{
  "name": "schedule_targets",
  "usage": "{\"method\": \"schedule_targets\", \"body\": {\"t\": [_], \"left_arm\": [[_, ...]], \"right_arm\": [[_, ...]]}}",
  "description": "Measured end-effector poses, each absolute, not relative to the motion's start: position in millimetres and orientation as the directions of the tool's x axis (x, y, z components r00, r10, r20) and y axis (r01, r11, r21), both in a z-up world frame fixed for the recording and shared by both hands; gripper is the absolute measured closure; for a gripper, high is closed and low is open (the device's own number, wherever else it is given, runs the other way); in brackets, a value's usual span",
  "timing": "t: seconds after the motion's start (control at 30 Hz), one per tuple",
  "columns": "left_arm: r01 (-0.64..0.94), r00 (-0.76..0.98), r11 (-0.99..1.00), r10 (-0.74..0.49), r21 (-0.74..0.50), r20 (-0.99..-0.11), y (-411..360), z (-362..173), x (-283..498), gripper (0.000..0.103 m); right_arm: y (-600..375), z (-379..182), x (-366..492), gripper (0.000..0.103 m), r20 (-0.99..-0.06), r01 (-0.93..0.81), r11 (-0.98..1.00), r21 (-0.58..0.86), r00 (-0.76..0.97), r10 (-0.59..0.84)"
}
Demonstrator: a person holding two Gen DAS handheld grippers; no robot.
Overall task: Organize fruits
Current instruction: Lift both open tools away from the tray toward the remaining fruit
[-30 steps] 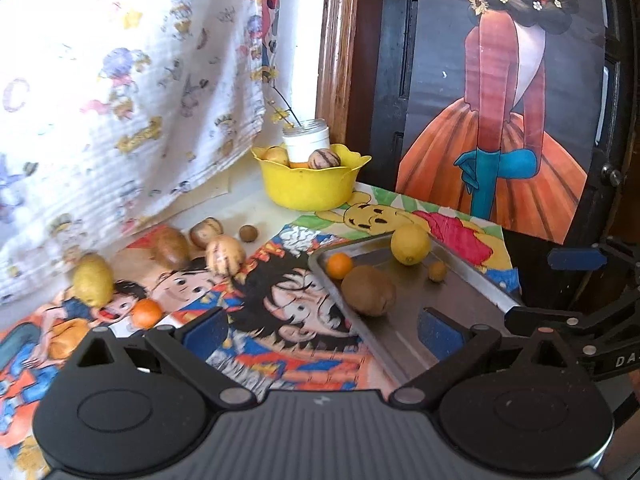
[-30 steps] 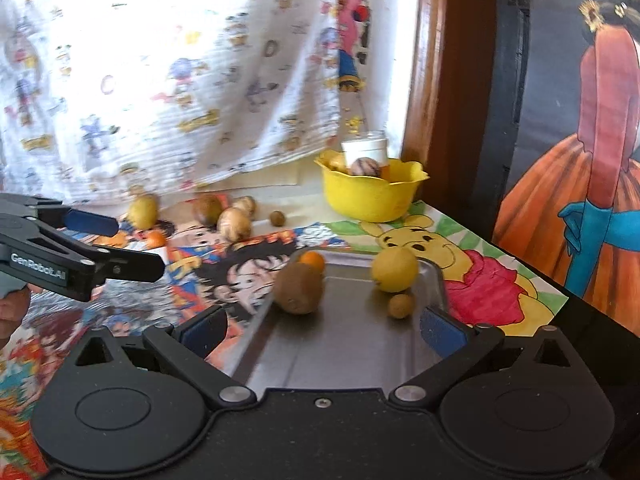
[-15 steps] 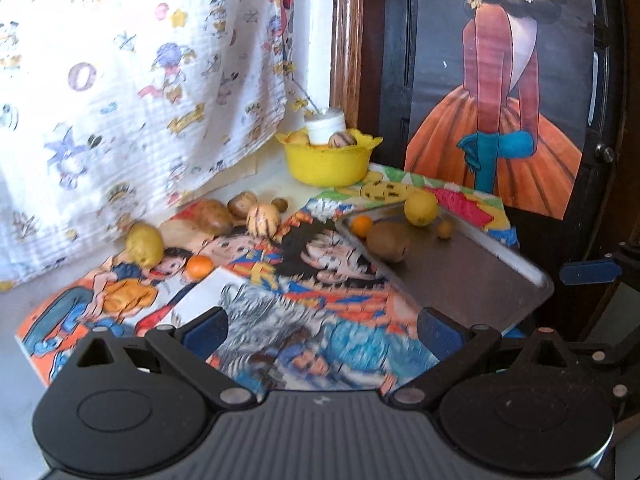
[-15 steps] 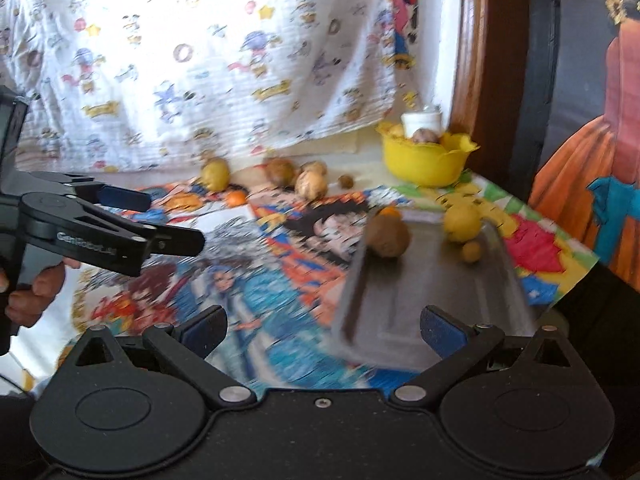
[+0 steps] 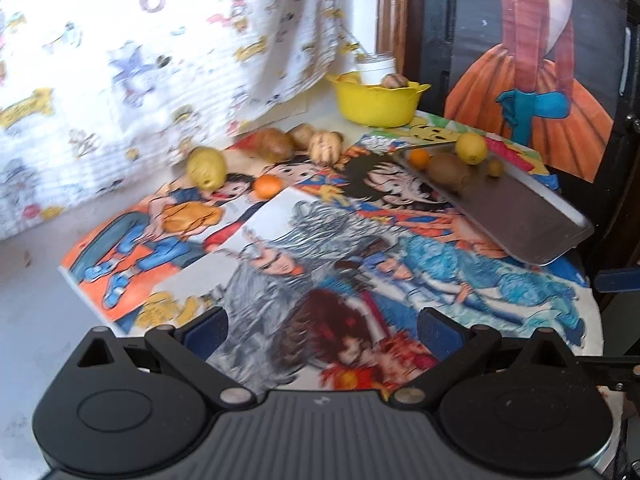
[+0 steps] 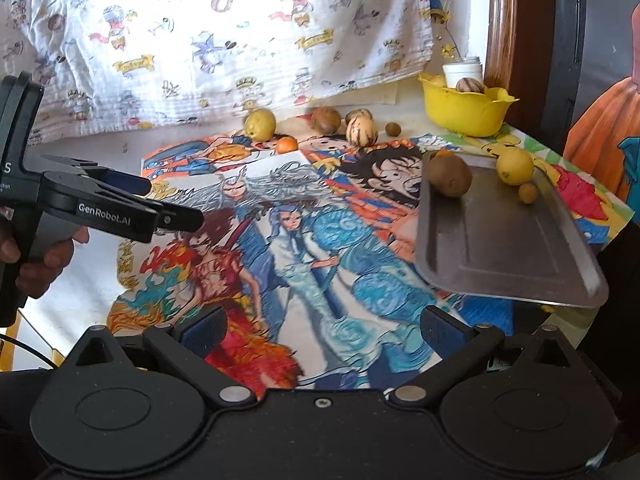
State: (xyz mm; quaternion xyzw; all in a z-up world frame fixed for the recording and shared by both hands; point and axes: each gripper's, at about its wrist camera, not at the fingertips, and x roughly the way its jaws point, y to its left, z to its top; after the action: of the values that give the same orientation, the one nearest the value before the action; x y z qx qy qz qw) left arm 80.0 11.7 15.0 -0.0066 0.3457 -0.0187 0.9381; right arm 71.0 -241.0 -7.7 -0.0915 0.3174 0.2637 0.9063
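Note:
A metal tray (image 5: 520, 224) (image 6: 504, 248) lies at the right of the table and holds a brown kiwi (image 6: 448, 174), a lemon (image 6: 515, 166), a small orange (image 5: 419, 159) and a small round brown fruit (image 6: 528, 193). Loose on the table behind lie a yellow-green fruit (image 5: 206, 167) (image 6: 260, 124), an orange (image 5: 267, 186) (image 6: 287, 145), a brown fruit (image 6: 326, 120) and a striped fruit (image 5: 325, 147) (image 6: 361, 133). My left gripper (image 5: 322, 330) (image 6: 176, 204) is open and empty, well short of the fruit. My right gripper (image 6: 322, 330) is open and empty too.
A yellow bowl (image 5: 378, 102) (image 6: 466, 110) with fruit and a white jar stands at the back by a wooden frame. A cartoon-print cloth (image 6: 224, 40) hangs along the back. Colourful drawings (image 6: 296, 240) cover the table. A hand (image 6: 44, 260) holds the left gripper.
Both grippers have pulled back and up from the tray, so more of the table shows. The fruit and tray have stayed where they were.

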Motion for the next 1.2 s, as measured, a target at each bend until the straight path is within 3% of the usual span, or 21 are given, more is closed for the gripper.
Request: {"method": "schedule_targets", "body": {"t": [0.4,0.97,1.2], "left_arm": [[-0.035,0.760,0.999,0.026,-0.001,-0.650,49.1,19.8,72.9,0.000],[-0.153,0.800,0.988,0.131,0.013,-0.585,124.0,44.6,105.4,0.000],[-0.098,0.846,0.994,0.107,0.046,-0.522,129.8,56.0,128.7,0.000]], "right_arm": [[-203.3,0.9,69.6,0.001,-0.584,-0.593,0.805,0.019,0.647,0.490],[-145.1,91.2,130.4,0.001,-0.445,-0.663,0.693,-0.284,0.731,0.517],[-124.6,127.6,189.9,0.001,-0.471,-0.655,0.691,-0.306,0.735,0.488]]}}
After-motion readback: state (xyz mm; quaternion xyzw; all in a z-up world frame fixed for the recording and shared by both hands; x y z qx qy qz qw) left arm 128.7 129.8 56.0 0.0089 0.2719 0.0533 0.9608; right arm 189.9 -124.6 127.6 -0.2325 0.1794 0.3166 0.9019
